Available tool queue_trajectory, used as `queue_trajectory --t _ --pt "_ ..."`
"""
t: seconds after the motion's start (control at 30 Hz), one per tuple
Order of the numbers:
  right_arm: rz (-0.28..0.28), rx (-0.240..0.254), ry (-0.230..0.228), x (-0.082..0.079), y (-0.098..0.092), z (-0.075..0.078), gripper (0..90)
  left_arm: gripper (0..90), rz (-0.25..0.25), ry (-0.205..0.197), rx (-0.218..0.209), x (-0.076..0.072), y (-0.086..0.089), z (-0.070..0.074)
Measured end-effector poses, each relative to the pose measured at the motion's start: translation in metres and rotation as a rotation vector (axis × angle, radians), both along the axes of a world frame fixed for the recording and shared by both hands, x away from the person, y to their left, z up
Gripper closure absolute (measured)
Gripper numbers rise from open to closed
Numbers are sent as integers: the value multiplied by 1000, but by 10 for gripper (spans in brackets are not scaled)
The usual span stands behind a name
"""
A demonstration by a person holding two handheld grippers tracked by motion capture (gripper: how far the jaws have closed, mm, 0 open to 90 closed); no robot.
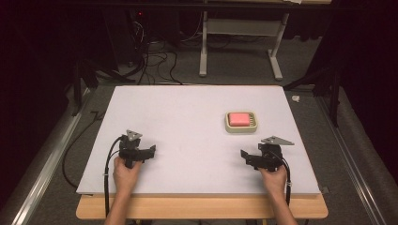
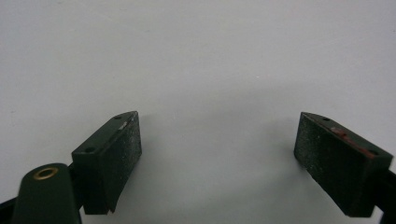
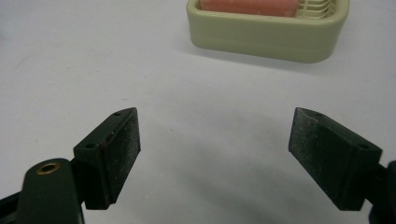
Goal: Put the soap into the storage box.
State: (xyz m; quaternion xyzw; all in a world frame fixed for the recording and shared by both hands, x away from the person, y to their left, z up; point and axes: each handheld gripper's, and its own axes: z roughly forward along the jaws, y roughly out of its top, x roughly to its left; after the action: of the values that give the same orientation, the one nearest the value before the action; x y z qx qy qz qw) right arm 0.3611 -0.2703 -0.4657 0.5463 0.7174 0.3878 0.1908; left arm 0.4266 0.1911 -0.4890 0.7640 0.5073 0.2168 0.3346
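- High view: your right gripper point(image 1: 247, 156) sits near the table's point(image 1: 187, 126) front edge, jaws spread wide, holding nothing.
- Left gripper point(image 1: 149, 151) is likewise wide and empty, well apart from the work.
- Pink soap point(image 1: 240, 118) lies in the beige soap dish point(image 1: 241, 127), just ahead of your right gripper.
- Right gripper view: the dish is off-centre toward the right jaw. Square up first.
- Straddle the soap's short sides, clear the rim, then close gently; it's likely slippery.
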Motion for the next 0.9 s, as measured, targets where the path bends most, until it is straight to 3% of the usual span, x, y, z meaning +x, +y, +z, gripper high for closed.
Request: queue_trajectory --t 0.9 --pt "2 -72 49 8 13 -16 174 153 0 0 0 0 0 0"
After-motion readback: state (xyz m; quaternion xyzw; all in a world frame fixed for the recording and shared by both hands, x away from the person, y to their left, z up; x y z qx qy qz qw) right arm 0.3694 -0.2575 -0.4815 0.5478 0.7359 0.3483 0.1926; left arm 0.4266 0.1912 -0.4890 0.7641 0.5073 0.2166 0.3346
